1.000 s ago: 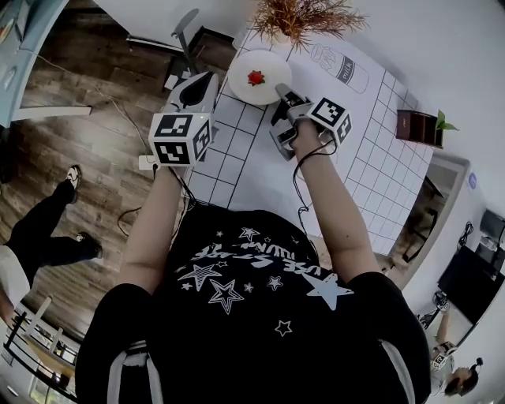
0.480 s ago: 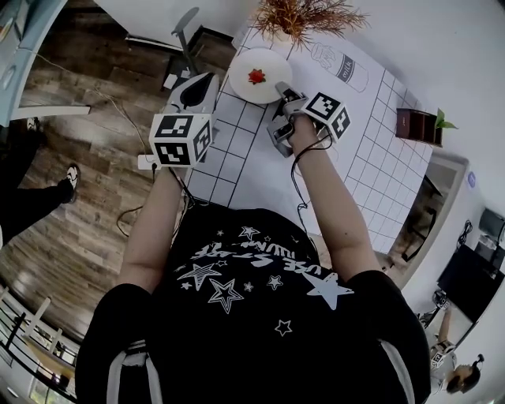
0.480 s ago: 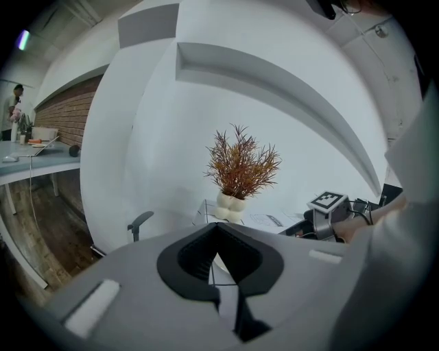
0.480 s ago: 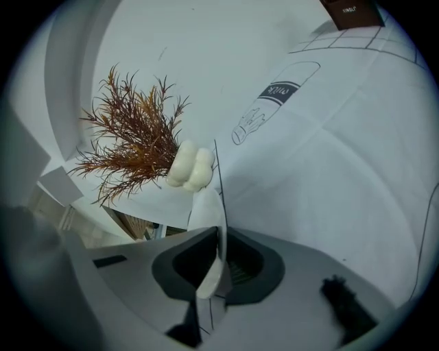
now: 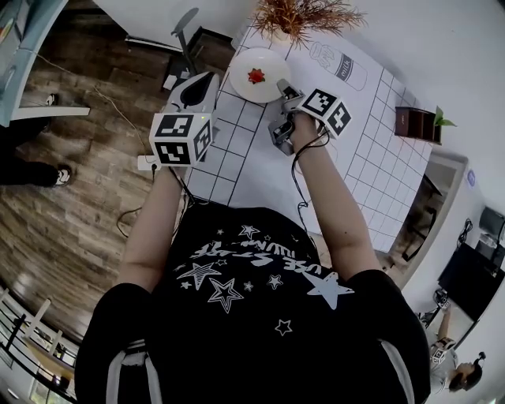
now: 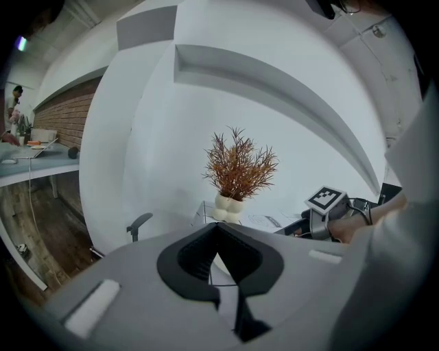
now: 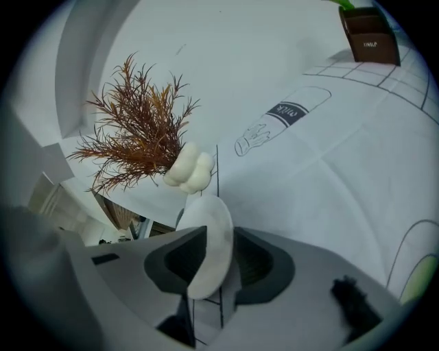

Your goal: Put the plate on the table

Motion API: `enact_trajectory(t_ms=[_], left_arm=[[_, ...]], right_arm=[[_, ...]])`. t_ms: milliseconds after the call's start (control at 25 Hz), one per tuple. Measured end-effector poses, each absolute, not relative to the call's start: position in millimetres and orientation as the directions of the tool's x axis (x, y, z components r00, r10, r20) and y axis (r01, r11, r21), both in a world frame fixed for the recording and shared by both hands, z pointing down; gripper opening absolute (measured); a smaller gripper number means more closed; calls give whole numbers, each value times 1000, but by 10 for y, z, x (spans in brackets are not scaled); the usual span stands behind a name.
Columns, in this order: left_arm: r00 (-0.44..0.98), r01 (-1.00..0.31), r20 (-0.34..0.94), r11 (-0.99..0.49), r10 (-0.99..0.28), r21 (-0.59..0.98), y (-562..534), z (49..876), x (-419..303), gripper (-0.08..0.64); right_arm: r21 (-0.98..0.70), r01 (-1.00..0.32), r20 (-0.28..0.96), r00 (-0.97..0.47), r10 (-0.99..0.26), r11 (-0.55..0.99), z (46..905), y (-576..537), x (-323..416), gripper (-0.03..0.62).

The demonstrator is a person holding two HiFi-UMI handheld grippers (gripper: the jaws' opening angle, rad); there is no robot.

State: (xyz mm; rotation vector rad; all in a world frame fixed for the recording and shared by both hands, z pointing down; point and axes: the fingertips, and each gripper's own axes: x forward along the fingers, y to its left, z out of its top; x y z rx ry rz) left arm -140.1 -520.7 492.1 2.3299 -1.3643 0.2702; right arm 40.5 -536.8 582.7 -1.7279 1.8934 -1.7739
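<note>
A white plate (image 5: 246,85) with a small red thing (image 5: 256,76) on it lies on the far left corner of the table (image 5: 260,170). My right gripper (image 5: 284,89) is at the plate's right rim. In the right gripper view the plate (image 7: 209,240) stands edge-on between the jaws of the right gripper (image 7: 221,233). Those jaws have just been opening, and a gap shows beside the rim. My left gripper (image 5: 192,91) hovers left of the table edge, holding nothing. Seen in the left gripper view, the left gripper (image 6: 218,230) has its tips together.
A dried plant in a white vase (image 5: 296,16) stands just behind the plate. A milk bottle drawing (image 5: 343,67) marks the gridded cloth. A brown box with a green sprig (image 5: 418,126) sits at the far right. A chair (image 5: 185,31) and a walking person's legs (image 5: 31,170) are on the wooden floor.
My right gripper has rolled a little and shifted slightly toward the plate's far side. The plate stays on the table corner. The person on the floor has walked off to the left.
</note>
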Motion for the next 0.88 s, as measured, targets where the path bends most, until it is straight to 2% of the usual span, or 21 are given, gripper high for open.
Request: enact_trajectory(t_ms=[240, 480, 640, 880], left_arm=[[507, -861, 366, -436, -780, 263, -5190, 4903, -1343, 9], [485, -874, 340, -427, -806, 233, -5054, 4739, -1334, 9], [449, -892, 308, -401, -839, 208, -4934, 4526, -1338, 9], [400, -915, 278, -367, -873, 166, -4501, 4264, -1258, 9]], right_arm=[[-706, -660, 599, -364, -714, -256, 5767, -5342, 519, 123], [-756, -626, 514, -388, -765, -190, 5526, -5232, 557, 123], [-774, -625, 454, -432, -779, -104, 5260, -5179, 574, 70], [-823, -567, 376, -500, -780, -33, 5024, -4871, 623, 49]])
